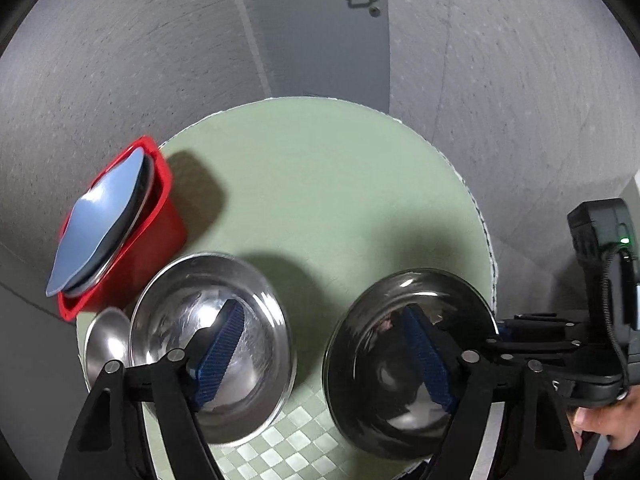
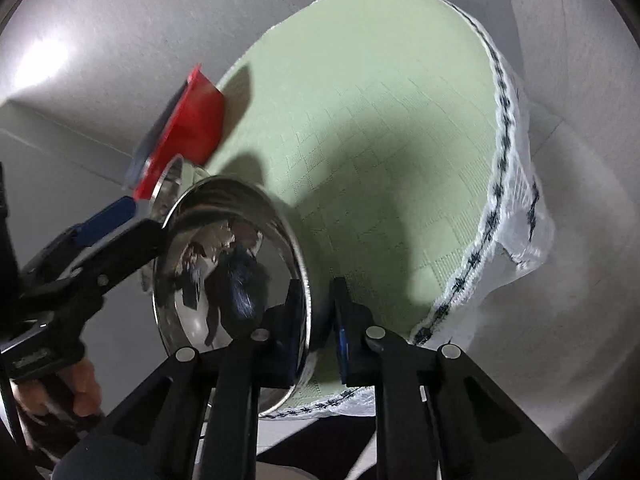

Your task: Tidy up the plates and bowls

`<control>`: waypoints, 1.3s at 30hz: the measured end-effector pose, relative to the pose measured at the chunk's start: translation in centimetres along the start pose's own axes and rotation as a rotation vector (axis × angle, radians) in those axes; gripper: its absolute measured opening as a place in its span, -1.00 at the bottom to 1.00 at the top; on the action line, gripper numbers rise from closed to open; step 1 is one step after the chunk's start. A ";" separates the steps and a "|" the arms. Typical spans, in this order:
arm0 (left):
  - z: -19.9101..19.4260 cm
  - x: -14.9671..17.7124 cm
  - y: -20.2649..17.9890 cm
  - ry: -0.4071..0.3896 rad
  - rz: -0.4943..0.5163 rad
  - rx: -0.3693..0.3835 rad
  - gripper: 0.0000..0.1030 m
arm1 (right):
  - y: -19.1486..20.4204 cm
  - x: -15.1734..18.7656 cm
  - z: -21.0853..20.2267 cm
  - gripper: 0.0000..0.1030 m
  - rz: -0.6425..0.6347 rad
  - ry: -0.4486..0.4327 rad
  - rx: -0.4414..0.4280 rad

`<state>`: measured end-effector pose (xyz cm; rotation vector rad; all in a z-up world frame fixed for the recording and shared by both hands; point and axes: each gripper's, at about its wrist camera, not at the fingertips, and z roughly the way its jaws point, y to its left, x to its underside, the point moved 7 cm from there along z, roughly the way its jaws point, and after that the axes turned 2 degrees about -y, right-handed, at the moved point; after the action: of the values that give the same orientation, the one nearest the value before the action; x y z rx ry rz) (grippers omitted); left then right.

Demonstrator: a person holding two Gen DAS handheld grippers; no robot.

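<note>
1. Starting from the thing you hold: the shiny round steel bowl (image 2: 224, 240) stands at the near edge of the table, on your right side. The right gripper (image 2: 316, 284) is closed on its rim, with one finger inside the bowl and the other outside the wall. I think this grip is chosen because the thin rim is the only part that narrow jaws can pinch.
2. The left gripper (image 1: 320, 332) is wide and holds nothing. One finger reaches over the second steel bowl (image 1: 180, 300), the other finger hangs above the bowl that you hold. It seems to approach the second steel bowl, but I cannot tell if a pad touches it.
3. Just beside the second steel bowl, on its left, sits a smaller steel bowl (image 1: 105, 340). The bowls are close together, so probably they should be nested into one stack.
4. Behind them a red plastic bin (image 1: 160, 248) stands at the table's left edge. A blue-grey plate (image 1: 96, 224) leans upright in it, with darker and metal plates behind. The plates look already sorted, so the bowls are what is left.
5. All of this rests on a round table with a pale green checked cloth (image 1: 320, 184). The bowl that you hold is near the edge of the cloth, so lift it with care, because polished steel may slip.
</note>
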<state>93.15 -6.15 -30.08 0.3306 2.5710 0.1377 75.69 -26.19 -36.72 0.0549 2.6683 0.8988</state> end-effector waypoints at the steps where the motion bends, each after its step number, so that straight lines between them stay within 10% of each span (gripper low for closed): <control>1: 0.4 -0.1 -0.3 0.014 0.011 -0.003 0.31 | -0.1 0.0 0.1 -0.75 0.005 -0.006 -0.018; 9: 3.2 -0.5 -2.4 0.106 0.088 0.057 -0.57 | -1.0 0.5 -0.6 -0.76 0.052 -0.043 -0.115; 17: 1.1 -2.6 -1.0 0.021 0.063 0.134 -0.59 | -0.5 -0.2 -2.9 -0.75 0.063 -0.095 -0.093; 25: -3.8 -4.0 6.9 -0.117 -0.012 0.103 -0.57 | 8.1 -3.9 -4.9 -0.75 -0.082 -0.169 -0.039; 39: 2.5 0.4 15.4 0.037 -0.058 0.165 -0.50 | 13.8 -4.1 3.0 -0.73 -0.184 -0.091 0.188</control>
<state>97.32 8.85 -29.84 0.3161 2.6318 -0.0912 79.56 -13.96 -29.59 -0.1023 2.6136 0.5739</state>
